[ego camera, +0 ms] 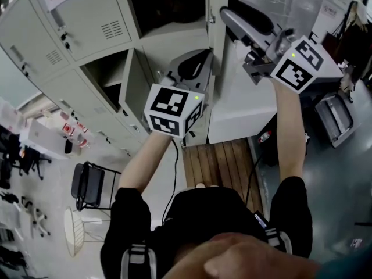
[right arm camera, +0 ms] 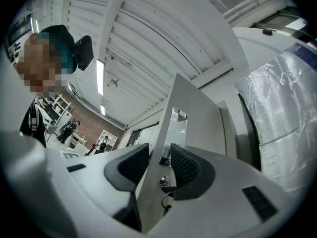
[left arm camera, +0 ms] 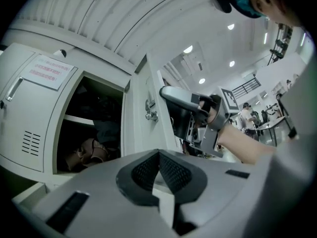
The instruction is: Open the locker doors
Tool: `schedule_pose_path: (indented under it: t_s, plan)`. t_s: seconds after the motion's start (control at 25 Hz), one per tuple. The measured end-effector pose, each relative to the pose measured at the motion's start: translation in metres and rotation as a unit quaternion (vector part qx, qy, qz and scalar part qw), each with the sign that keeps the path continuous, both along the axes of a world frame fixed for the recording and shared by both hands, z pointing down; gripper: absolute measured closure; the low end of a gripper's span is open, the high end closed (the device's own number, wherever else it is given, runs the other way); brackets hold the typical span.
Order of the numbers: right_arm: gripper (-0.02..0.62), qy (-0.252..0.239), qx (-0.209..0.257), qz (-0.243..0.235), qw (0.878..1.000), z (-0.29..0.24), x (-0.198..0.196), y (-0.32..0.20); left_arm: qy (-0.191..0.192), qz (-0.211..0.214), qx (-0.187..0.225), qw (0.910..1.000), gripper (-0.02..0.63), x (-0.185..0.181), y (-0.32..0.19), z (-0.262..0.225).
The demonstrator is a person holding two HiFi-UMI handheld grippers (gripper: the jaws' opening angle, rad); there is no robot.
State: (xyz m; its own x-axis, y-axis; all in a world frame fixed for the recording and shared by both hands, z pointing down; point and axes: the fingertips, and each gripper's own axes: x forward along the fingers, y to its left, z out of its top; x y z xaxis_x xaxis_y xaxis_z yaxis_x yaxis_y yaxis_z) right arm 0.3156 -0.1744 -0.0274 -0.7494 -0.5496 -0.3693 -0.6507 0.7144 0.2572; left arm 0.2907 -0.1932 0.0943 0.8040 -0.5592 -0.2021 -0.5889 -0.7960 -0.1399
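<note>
The locker doors are pale grey sheet steel. The upper door (ego camera: 235, 106) stands swung well out toward me, its free edge running between the parted jaws of my right gripper (right arm camera: 158, 163) - lock hardware (right arm camera: 163, 181) shows on its face just there. Below and to its left another door (ego camera: 135, 80) hangs open too, its compartment (ego camera: 107, 74) dark behind it. The doors further left (ego camera: 87, 22) lie shut and flat - each with a small handle and louvred vent slots, one carrying a pink-printed label (left arm camera: 47, 73).
</note>
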Motion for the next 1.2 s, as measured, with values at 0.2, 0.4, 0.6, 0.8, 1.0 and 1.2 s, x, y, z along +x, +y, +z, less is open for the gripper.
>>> schedule_pose_path:
  t_s: [0.2, 0.4, 0.6, 0.8, 1.0, 1.2]
  plan:
    - [0.462, 0.017, 0.009, 0.051, 0.998, 0.013, 0.013, 0.006, -0.003, 0.025, -0.014, 0.9996, 0.597, 0.015, 0.004, 0.011]
    - [0.469, -0.009, -0.022, 0.031, 0.999, 0.039, 0.023, 0.023, 0.008, 0.034, -0.044, 0.9984, 0.597, 0.018, 0.001, 0.031]
    - [0.496, -0.068, -0.058, 0.023, 0.996, 0.083, 0.036, 0.029, 0.008, 0.021, -0.071, 0.9972, 0.597, 0.012, -0.003, 0.065]
    - [0.522, -0.091, -0.086, 0.063, 0.990, 0.137, 0.040, 0.018, 0.010, -0.011, -0.091, 0.9958, 0.597, 0.003, -0.009, 0.103]
    - [0.541, -0.064, -0.138, 0.100, 0.983, 0.202, 0.029, 0.011, -0.006, -0.053, -0.111, 0.9924, 0.597, -0.015, -0.011, 0.147]
    - [0.550, -0.006, -0.163, 0.137, 0.977, 0.263, 0.013, 0.000, 0.000, -0.063, -0.164, 0.9844, 0.597, -0.031, -0.012, 0.197]
